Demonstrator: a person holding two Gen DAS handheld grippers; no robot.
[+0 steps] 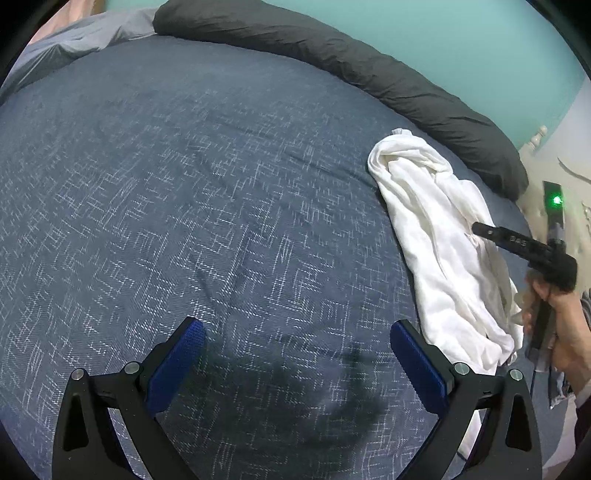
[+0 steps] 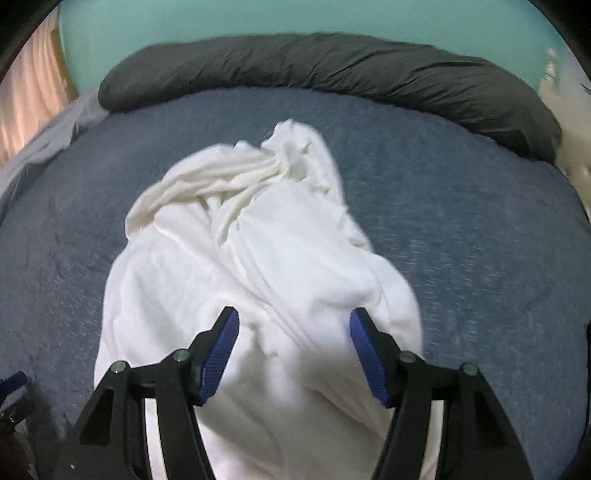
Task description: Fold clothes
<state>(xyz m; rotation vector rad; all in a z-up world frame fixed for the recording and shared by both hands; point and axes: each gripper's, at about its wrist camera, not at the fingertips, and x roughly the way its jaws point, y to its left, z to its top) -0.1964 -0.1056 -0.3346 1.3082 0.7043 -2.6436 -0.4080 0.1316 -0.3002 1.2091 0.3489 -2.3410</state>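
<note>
Blue patterned bedspread [image 1: 207, 206] spread wide, dark bolster [image 1: 332, 62] against teal wall [image 1: 443, 33], crumpled white garment [image 2: 258, 266] lay under released right gripper [image 2: 293, 328], left gripper [image 1: 297, 339] released above bare cover.

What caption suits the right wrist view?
Open right gripper above crumpled white garment on blue bedspread.

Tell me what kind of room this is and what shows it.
Most likely a bedroom. The work surface is a bed with a blue patterned cover, a long dark grey pillow lies along its far edge against a teal wall, and a crumpled white garment lies on the cover.
</note>
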